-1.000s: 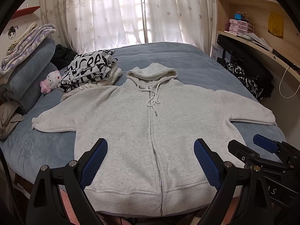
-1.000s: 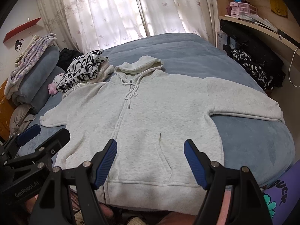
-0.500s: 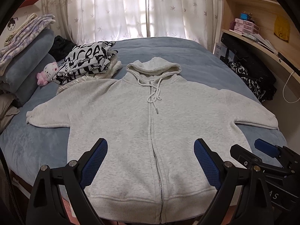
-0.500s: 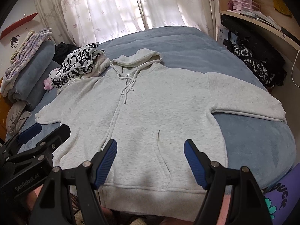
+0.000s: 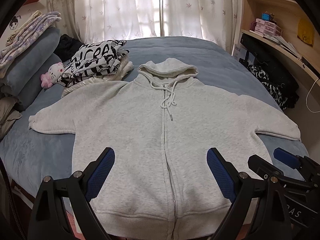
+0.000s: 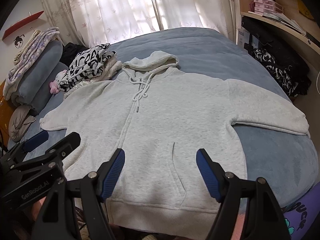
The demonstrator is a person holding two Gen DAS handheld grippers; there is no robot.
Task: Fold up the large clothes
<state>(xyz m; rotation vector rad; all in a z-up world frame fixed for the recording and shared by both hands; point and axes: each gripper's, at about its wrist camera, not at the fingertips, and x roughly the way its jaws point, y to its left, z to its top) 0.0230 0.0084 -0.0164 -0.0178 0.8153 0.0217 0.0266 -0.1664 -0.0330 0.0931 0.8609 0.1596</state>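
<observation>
A light grey zip-up hoodie (image 5: 140, 124) lies flat and front-up on the blue bed, sleeves spread left and right, hood toward the window, hem at the near edge; it also shows in the right wrist view (image 6: 170, 116). My left gripper (image 5: 161, 172) is open and empty, held above the hem around the zipper. My right gripper (image 6: 161, 172) is open and empty above the right pocket. The right gripper shows at the right in the left wrist view (image 5: 280, 166), and the left gripper at the left in the right wrist view (image 6: 40, 150).
A stack of folded black-and-white clothes (image 5: 94, 64) and a pink plush toy (image 5: 51, 76) lie at the bed's back left beside pillows (image 5: 26, 70). A wooden shelf with dark bags (image 5: 274, 74) runs along the right. Curtains (image 5: 140, 10) hang behind the bed (image 5: 200, 54).
Both grippers have moved a little up and forward over the hoodie's hem, so more of the hem shows. Both stay open. The hoodie has not moved.
</observation>
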